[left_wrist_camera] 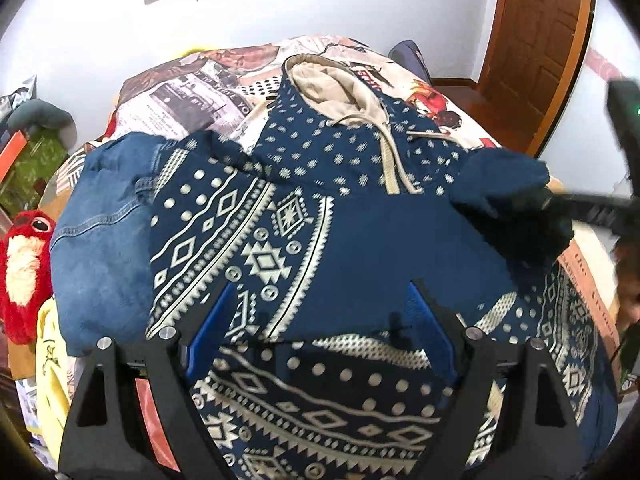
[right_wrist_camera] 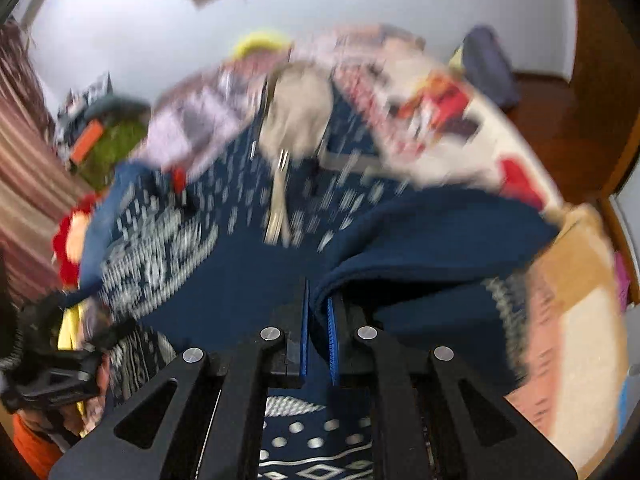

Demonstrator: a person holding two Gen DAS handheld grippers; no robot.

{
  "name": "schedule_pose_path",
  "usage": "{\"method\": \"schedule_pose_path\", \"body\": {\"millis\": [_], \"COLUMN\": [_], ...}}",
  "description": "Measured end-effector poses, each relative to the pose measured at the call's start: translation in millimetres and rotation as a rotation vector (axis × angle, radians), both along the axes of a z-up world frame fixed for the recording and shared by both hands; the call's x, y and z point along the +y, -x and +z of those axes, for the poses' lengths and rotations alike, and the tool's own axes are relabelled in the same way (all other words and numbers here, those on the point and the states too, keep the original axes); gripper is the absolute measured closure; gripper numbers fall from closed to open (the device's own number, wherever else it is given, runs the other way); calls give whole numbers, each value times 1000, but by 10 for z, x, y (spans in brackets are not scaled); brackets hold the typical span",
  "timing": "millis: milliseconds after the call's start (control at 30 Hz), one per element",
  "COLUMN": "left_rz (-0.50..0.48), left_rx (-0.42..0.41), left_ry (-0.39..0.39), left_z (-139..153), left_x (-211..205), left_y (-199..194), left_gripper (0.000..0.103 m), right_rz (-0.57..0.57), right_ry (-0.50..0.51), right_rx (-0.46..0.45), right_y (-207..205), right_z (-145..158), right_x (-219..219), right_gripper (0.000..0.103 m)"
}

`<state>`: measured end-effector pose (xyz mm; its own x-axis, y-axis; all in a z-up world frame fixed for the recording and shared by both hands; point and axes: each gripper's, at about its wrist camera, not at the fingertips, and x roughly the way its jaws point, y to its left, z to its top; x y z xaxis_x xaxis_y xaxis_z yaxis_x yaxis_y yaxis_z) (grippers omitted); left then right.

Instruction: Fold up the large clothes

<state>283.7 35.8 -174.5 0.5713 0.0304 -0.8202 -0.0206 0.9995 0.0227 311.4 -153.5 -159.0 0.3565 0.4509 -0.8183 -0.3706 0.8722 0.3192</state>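
White walls and a brown wooden door (left_wrist_camera: 536,40) close in a bed whose cover (left_wrist_camera: 208,92) is printed with pictures and lettering. Spread on that cover is the hoodie (left_wrist_camera: 360,240), navy with cream diamonds and zigzag bands, its beige-lined hood (left_wrist_camera: 332,88) pointing away from me and the drawstrings (left_wrist_camera: 394,164) lying down the chest. My left claw (left_wrist_camera: 320,320) hangs over the lower part of the hoodie with its blue pads wide apart and nothing between them. From this camera I can also see denim jeans (left_wrist_camera: 100,240) lying just beside the hoodie's left side, and a red plush toy (left_wrist_camera: 24,272) at the bed's edge. It shows my right claw (left_wrist_camera: 560,208) only as a dark blur at the right, meeting a lifted dark sleeve (left_wrist_camera: 504,188). The right camera is smeared with motion, but it gives what the left one cannot: my right claw (right_wrist_camera: 318,336) is pinched nearly closed on a fold of the plain navy sleeve (right_wrist_camera: 432,248), the cloth bunched up between the blue pads and draped across the hoodie's body. It also catches my left claw (right_wrist_camera: 52,380) as a dark shape low at the left.
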Motion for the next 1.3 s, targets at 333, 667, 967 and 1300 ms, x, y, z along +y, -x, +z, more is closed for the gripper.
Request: {"method": "schedule_pose_path", "body": {"millis": [333, 667, 967, 1300], "left_rz": [-22, -202, -409, -511], "left_rx": [41, -24, -18, 106], "left_ry": [30, 10, 44, 4], "left_z": [-103, 268, 341, -159], "left_x": [24, -650, -1717, -2581], "left_y": [-1, -350, -750, -1363], "left_gripper": [18, 18, 18, 24], "right_rz": [36, -27, -218, -303], "right_ry": [73, 155, 172, 135], "right_rx": [151, -78, -91, -53], "right_y": [189, 532, 459, 373], "right_z": [-277, 169, 254, 20], "right_x": [121, -533, -1297, -1571], "right_gripper": [63, 55, 55, 55]}}
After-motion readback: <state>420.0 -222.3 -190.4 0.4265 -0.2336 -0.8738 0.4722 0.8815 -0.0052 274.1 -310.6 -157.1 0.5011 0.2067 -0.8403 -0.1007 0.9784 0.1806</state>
